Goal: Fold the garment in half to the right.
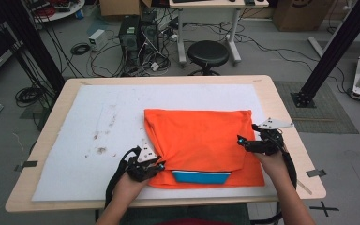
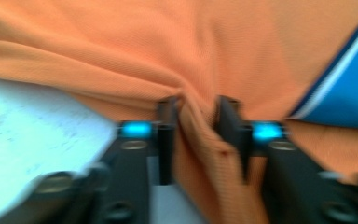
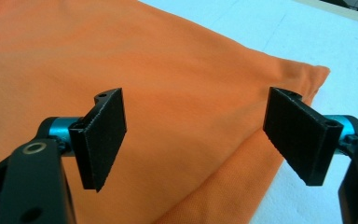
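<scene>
Orange cloth, thin and limp, is making up the folded shirt (image 1: 201, 140) that is lying on the white mat (image 1: 89, 136), toward the table's (image 1: 281, 108) four o'clock side. It is looking light and soft, the kind of thing that sags and slides over itself instead of holding a crease, so a pinch through all layers near a corner or folded edge is probably serving best. The left gripper (image 1: 155, 168) is sitting at the shirt's seven o'clock corner, and its jaws are pinching a bunched ridge of fabric between them, with the blue collar (image 1: 200, 176) just beside. The right gripper (image 1: 244, 142) is hovering at the three o'clock edge with its jaws spread wide, nothing between them. Pulling by one corner is likely to drag the fold apart.
</scene>
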Available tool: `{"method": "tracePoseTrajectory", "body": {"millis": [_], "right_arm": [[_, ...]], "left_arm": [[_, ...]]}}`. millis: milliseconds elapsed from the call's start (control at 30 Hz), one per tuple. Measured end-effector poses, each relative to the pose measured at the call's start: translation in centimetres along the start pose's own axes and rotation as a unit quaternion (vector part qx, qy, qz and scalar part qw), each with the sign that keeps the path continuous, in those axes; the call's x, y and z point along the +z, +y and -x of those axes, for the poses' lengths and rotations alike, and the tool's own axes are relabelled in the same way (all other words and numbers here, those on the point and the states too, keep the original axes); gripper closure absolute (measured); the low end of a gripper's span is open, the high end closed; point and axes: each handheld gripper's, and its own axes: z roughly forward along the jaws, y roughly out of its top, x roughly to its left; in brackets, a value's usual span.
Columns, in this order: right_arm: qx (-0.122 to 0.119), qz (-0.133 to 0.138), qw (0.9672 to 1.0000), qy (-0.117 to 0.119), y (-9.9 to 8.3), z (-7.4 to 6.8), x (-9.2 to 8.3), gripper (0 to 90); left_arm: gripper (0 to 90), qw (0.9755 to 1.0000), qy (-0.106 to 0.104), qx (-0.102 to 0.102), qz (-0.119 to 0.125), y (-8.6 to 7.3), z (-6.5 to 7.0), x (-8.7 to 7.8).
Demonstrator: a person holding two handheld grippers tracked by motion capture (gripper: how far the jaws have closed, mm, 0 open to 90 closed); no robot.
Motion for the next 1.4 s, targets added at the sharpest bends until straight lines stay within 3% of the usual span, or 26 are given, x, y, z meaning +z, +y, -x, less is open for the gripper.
{"method": "tracePoseTrajectory", "body": {"millis": [100, 267, 333, 400, 467, 600, 733, 900, 1067, 1400], "right_arm": [[0.001, 0.002, 1.0, 0.0, 0.0, 0.1, -0.2, 21.7], [0.002, 0.004, 1.0, -0.001, 0.0, 0.2, -0.4, 21.8], [0.003, 0.006, 1.0, 0.0, 0.0, 0.3, -0.4, 21.7], [0.001, 0.006, 1.0, 0.002, 0.1, 0.2, -0.3, 21.8], [-0.004, 0.005, 1.0, 0.003, 0.3, 0.2, -0.2, 21.7], [-0.011, 0.009, 0.9999, 0.007, 1.1, -0.1, -0.2, 21.7], [-0.026, 0.01, 0.9995, 0.013, 2.3, -0.5, 0.0, 21.8], [-0.043, 0.01, 0.9989, 0.016, 4.0, -0.9, 0.3, 21.8], [-0.059, 0.006, 0.9979, 0.025, 6.4, -1.5, 1.2, 21.7], [-0.092, -0.01, 0.9944, 0.05, 10.4, -3.3, 3.6, 21.7]], "left_arm": [[80.7, 0.9999, -0.012, -0.008, 0.001, -0.2, -0.5, -0.4], [79.9, 0.9999, -0.011, -0.012, 0.002, -0.4, -0.6, -0.8], [75.0, 0.9998, -0.014, -0.013, -0.002, -0.4, -0.6, -0.8], [64.1, 0.9997, -0.01, -0.022, 0.0, -0.5, -0.4, -0.7], [60.3, 0.9997, -0.008, -0.025, 0.002, -0.7, -0.2, -0.8], [72.4, 0.9998, -0.016, -0.001, 0.01, -0.9, 0.3, -0.9], [79.9, 0.9996, -0.027, -0.008, 0.008, -0.8, 0.1, -0.8], [81.9, 0.9984, -0.048, -0.025, 0.015, -0.8, -0.4, -0.9], [82.2, 0.9948, -0.079, -0.053, 0.038, -1.1, -0.9, -1.3], [81.9, 0.9959, -0.073, -0.041, 0.034, -1.2, -0.7, -1.2]]}}
